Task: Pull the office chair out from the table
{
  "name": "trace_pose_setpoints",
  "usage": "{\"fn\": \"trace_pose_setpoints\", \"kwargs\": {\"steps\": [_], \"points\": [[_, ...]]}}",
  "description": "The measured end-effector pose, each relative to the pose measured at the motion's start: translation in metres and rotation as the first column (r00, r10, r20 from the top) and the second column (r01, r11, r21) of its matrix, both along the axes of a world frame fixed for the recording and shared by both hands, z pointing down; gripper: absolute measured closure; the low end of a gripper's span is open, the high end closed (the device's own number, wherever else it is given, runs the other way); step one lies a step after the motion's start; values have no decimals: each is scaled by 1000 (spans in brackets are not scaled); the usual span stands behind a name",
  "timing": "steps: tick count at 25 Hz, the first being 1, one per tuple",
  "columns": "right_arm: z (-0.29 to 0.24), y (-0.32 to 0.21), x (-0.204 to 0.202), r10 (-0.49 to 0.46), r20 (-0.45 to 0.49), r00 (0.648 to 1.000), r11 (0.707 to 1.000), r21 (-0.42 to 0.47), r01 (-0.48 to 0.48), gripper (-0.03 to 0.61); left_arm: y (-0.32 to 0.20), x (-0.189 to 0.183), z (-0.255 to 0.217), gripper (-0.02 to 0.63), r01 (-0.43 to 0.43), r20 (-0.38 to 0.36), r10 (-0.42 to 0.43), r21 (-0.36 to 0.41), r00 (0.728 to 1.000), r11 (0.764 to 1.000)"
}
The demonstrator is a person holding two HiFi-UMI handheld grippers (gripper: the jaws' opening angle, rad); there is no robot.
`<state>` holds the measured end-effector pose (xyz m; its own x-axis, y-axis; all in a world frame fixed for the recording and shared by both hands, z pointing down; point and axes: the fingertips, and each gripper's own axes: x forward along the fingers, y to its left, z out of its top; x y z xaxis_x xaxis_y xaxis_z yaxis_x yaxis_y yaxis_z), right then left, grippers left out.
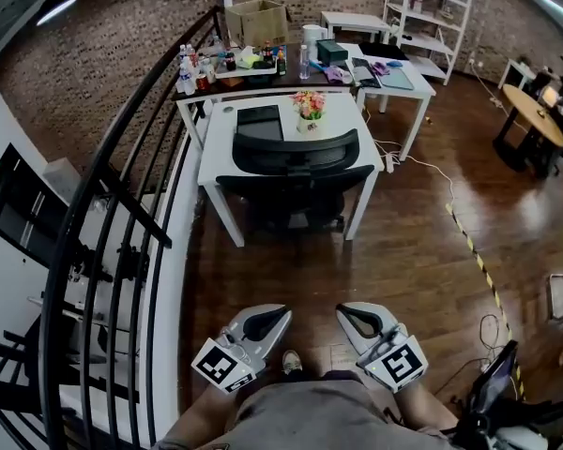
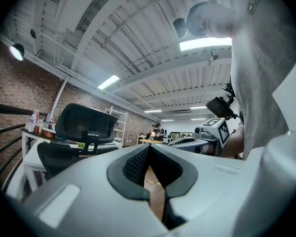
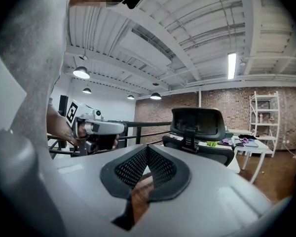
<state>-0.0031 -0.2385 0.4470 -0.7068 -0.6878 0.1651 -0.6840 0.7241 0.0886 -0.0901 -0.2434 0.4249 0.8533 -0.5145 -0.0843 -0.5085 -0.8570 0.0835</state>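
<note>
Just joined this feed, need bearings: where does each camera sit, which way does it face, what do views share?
Head view: on the person's head, facing forward and steeply down at the office chair tucked at the white table; left gripper, right gripper, a shoe show.
Left gripper view: on the left gripper, level along its shut jaws toward the chair; grey shirt shows.
Right gripper view: likewise on the right gripper; shirt shows.
Shared: chair in all; each gripper view shows the other gripper.
</note>
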Motion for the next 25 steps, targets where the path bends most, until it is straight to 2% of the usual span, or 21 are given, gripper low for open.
{"fn": "trace_pose_setpoints", "kwargs": {"steps": [9,20,25], "points": [[1,-87,-13,23,17,1000,1000,-5,-23,574,-90,-16,1,614,-5,15,5,-15,1000,1000],[-11,-220,1,-12,41,999,999,49,10,574,-219,0,-13,614,29,39,-30,34,999,999],[-14,-262,2,-29,55,998,998,58,25,574,-259,7,-15,614,33,41,-35,39,999,999]]}}
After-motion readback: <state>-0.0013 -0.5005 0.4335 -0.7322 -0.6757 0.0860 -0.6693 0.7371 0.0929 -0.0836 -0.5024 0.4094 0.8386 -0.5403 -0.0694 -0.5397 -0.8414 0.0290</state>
